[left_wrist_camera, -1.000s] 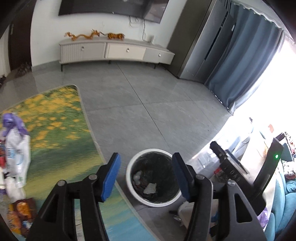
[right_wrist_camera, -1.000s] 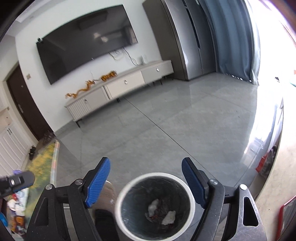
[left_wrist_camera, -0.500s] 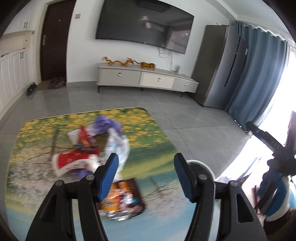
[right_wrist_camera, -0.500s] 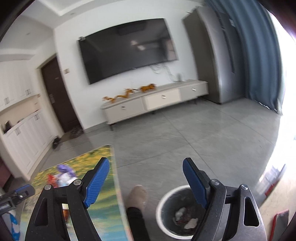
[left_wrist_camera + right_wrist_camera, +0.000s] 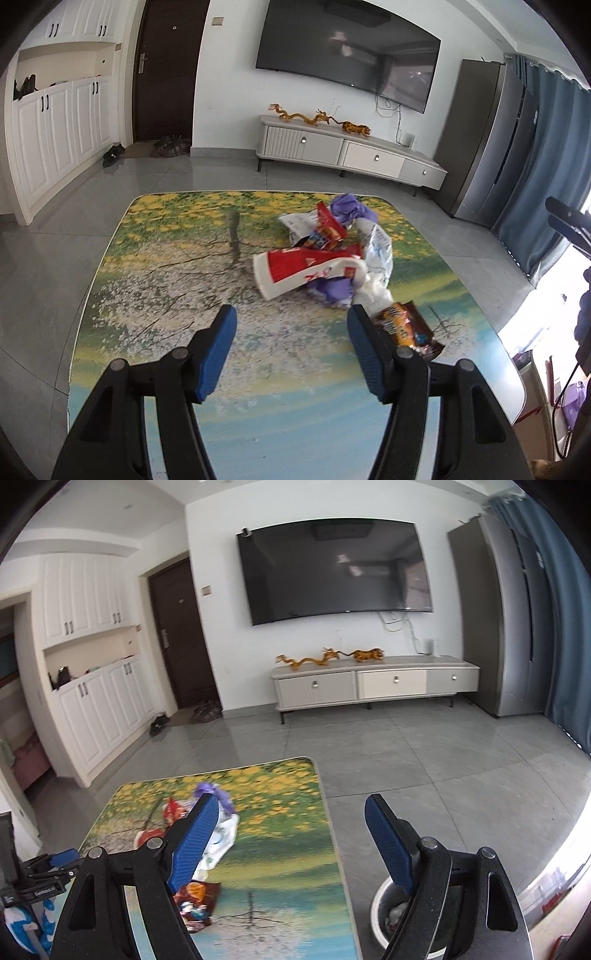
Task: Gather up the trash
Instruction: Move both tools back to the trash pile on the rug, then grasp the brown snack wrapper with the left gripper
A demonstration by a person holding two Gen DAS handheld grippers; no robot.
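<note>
Jaws of left gripper [image 5: 291, 321] empty; wrapper [image 5: 406, 326] lettering unreadable.

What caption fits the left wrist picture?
Open hand-held gripper above crumpled red-and-white paper wrapper on the flower-print table.

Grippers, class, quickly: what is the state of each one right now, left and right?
Left gripper: open, nothing between its blue pads, above the flower-printed table.
Right gripper: open, holding nothing.
</note>
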